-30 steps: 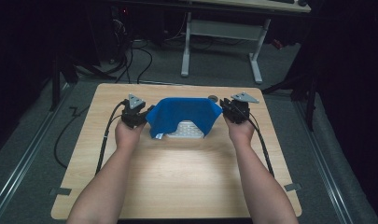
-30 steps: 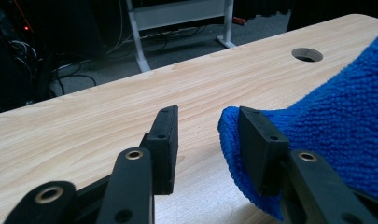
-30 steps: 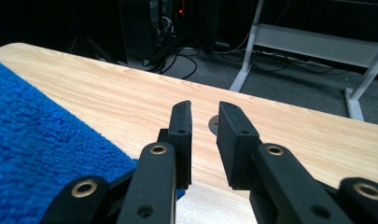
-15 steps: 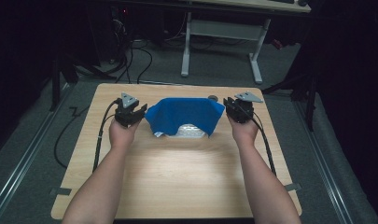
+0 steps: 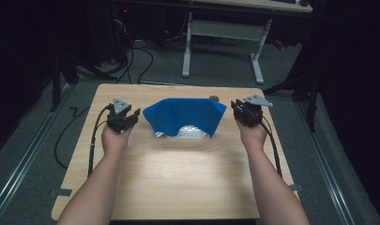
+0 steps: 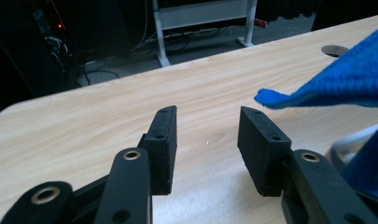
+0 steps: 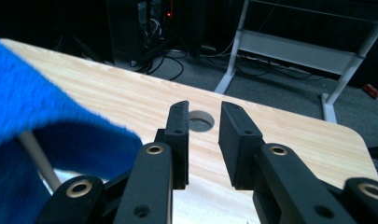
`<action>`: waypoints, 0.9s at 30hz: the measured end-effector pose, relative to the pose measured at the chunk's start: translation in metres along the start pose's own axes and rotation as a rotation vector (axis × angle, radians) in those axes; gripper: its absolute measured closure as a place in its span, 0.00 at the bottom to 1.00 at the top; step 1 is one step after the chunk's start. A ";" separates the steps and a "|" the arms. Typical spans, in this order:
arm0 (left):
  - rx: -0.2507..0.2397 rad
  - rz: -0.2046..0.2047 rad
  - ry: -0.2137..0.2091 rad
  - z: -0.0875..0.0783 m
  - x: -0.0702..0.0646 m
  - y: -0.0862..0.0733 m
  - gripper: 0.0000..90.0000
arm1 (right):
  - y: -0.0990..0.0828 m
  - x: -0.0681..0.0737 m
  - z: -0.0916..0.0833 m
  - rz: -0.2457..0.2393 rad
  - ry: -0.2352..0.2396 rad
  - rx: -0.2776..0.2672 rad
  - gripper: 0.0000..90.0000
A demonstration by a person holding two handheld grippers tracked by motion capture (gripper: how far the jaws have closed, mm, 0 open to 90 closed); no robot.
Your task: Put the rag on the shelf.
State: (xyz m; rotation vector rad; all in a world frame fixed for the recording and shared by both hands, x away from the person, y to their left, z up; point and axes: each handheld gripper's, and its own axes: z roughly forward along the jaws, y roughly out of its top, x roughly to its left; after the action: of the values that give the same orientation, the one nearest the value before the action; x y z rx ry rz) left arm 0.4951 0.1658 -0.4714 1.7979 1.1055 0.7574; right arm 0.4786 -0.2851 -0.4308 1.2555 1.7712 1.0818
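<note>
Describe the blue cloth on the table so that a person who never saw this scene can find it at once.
Start from the light wooden table. At its far middle, between the left gripper and the right gripper, the blue cloth lies draped over a pale object that peeks out at its near edge. It is the single bright blue, soft thing there; neither gripper touches it.

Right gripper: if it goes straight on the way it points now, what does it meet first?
Probably nothing on the table. The right gripper has open fingers aimed past the cloth, over the round hole in the table, toward the far edge. Depth is unclear, so a low path might graze the tabletop.
</note>
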 end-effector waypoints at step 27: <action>0.078 0.033 -0.067 -0.073 -0.023 -0.069 0.58 | -0.067 0.010 -0.077 -0.045 0.020 0.065 0.67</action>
State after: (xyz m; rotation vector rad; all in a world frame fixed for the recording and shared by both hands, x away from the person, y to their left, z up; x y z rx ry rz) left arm 0.3991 0.1864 -0.5024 1.8975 1.0770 0.6772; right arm 0.3833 -0.3057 -0.4616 1.2413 1.8544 1.0222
